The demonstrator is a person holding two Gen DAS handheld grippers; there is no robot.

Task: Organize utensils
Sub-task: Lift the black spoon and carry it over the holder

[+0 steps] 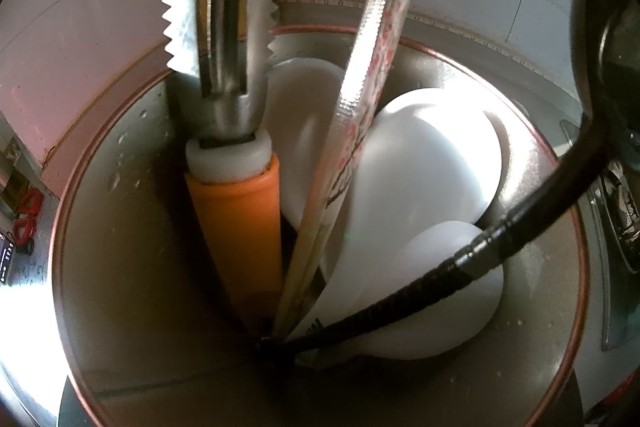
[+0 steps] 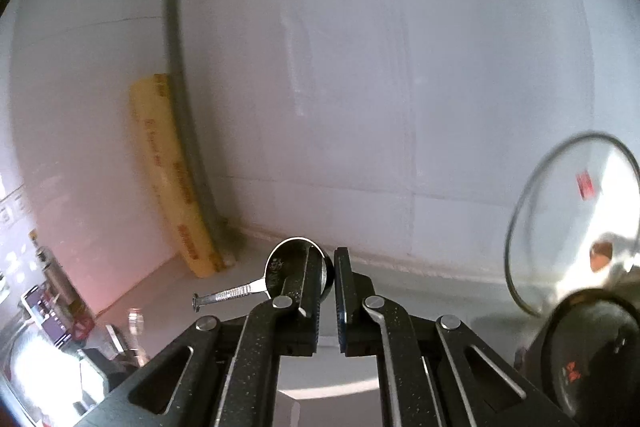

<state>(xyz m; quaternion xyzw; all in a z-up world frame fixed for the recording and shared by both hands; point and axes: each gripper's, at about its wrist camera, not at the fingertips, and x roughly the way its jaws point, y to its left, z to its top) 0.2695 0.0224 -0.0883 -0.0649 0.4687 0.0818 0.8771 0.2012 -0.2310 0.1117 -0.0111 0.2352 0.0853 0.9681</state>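
My right gripper (image 2: pixel 328 277) pinches a small metal spoon (image 2: pixel 280 267) by its bowl, handle sticking sideways, ready for the holder (image 1: pixel 120 267). My left gripper is unseen, closed by my judgement, perhaps steadying that holder.

Round steel utensil holder with copper-coloured rim (image 1: pixel 60 267): interior crowded. Orange-handled serrated steel tool (image 1: pixel 236 219) stands at 10 o'clock; clear ribbed rod with red floral print (image 1: pixel 360 99) leans across centre toward 12; white plastic spoons (image 1: pixel 424 179) fill 1 to 4 o'clock; black ribbed handle (image 1: pixel 400 307) crosses from centre toward 2. Free room inside: bare wall and floor from 6 to 9 o'clock.

Right wrist view: grey countertop (image 2: pixel 328 375) open ahead. Obstacles: yellow printed roll (image 2: pixel 172 179) leaning in the corner at 10 o'clock; glass lid (image 2: pixel 572 223) and black pot (image 2: pixel 592 355) at 3 to 4; bottles and clutter (image 2: pixel 52 299) at 8.
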